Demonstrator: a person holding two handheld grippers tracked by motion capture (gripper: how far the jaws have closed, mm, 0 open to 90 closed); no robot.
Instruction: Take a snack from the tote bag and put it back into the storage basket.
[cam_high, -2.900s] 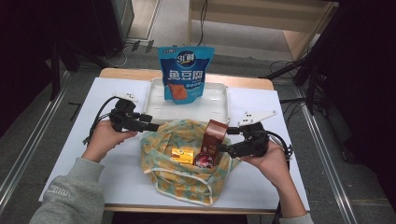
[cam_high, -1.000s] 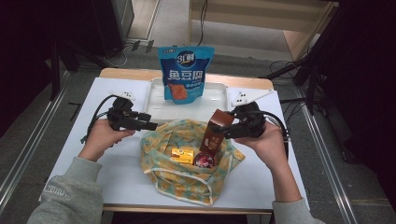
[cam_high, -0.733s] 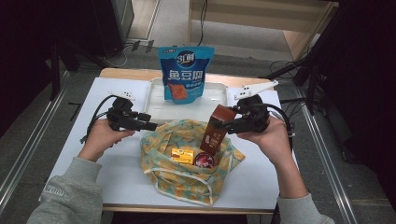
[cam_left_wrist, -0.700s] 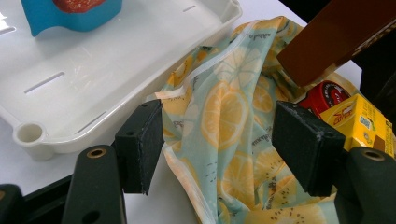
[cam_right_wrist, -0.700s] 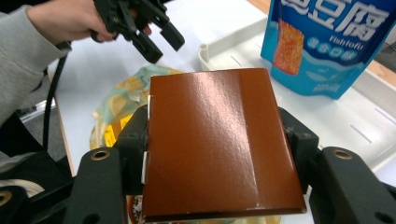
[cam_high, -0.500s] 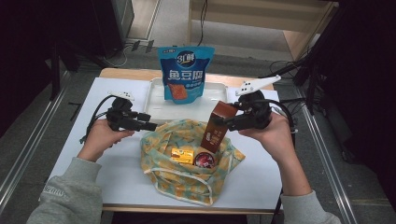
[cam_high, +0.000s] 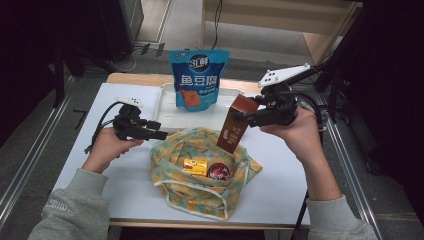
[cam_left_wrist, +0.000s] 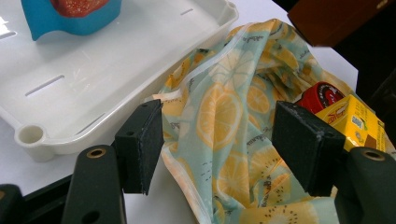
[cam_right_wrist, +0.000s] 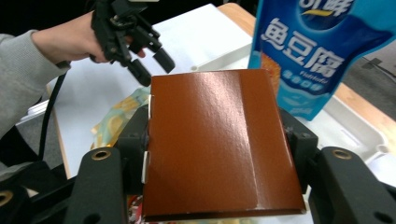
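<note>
Brown carton is clamped by its top in the right gripper, jaws closed on both sides of it, hanging tilted over the far right rim of the lemon-print cloth bag. Bottom end of the carton looks just clear of the bag mouth, hard to say if it touches the fabric. Left gripper sits at the bag's left edge, jaws wide with a fold of the cloth between the pads; pads don't press it.

Progress, judging from the layout: looks like unpacking the bag into the white tray. Blue snack pouch already stands in the tray. Carton is out of the bag but not set down yet. Yellow box and a round red item are in the bag, so two more to go after this one.

View differences: high view gives the whole layout, both hands, tray behind the bag on the white worktop. Left gripper view gives the close look at the gap between its pads and the fabric, plus tray corner and slots. Right gripper view gives the carton's glossy face tight between the jaws, the pouch just behind, and the other gripper farther off.
</note>
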